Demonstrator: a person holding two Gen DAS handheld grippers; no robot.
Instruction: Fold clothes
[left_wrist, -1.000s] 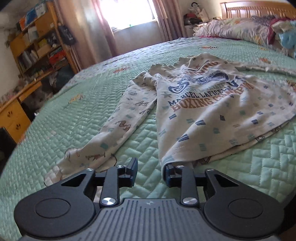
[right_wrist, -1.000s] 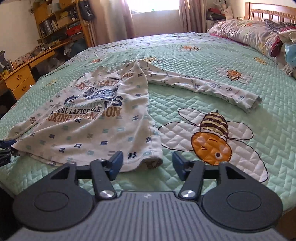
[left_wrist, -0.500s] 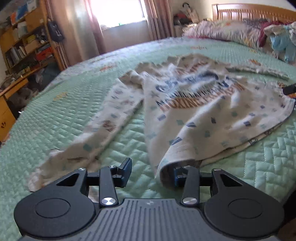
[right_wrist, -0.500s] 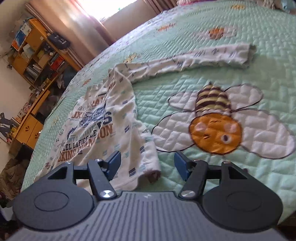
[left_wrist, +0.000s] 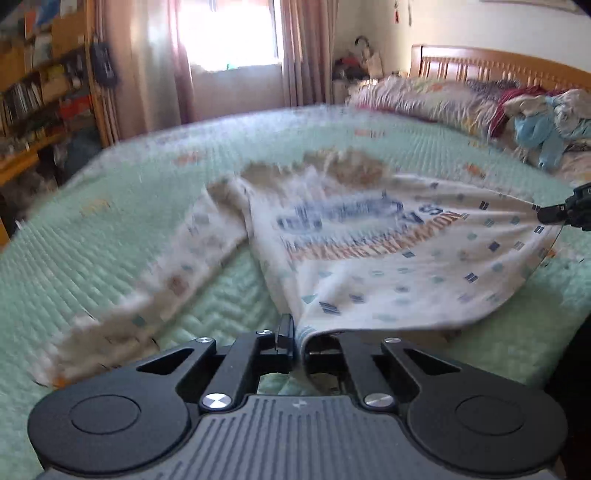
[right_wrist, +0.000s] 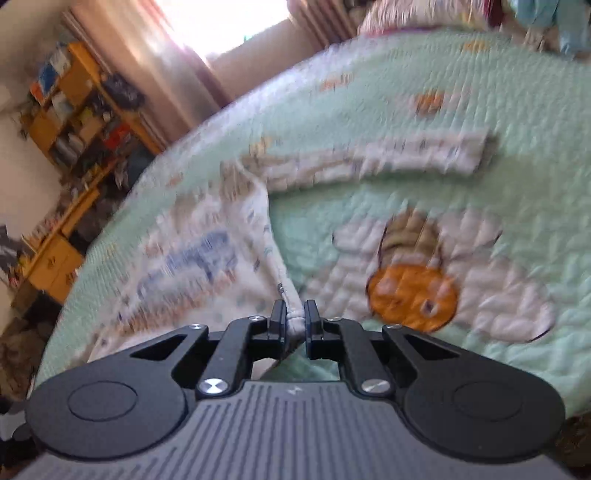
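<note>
Through the left wrist camera I am pinching the near hem corner of the shirt (left_wrist: 369, 266) with my left gripper (left_wrist: 300, 341), lifting it off the green bedspread (left_wrist: 92, 236). Through the right wrist camera my right gripper (right_wrist: 294, 325) is clamping the other hem corner, the far sleeve (right_wrist: 388, 158) lying flat

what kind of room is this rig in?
Almost certainly a home bedroom. A bed with a green quilted bedspread and a wooden headboard, pillows piled against it, a curtained window, and cluttered wooden shelves. Both grippers pinch a printed shirt lying on the bedspread.
</note>
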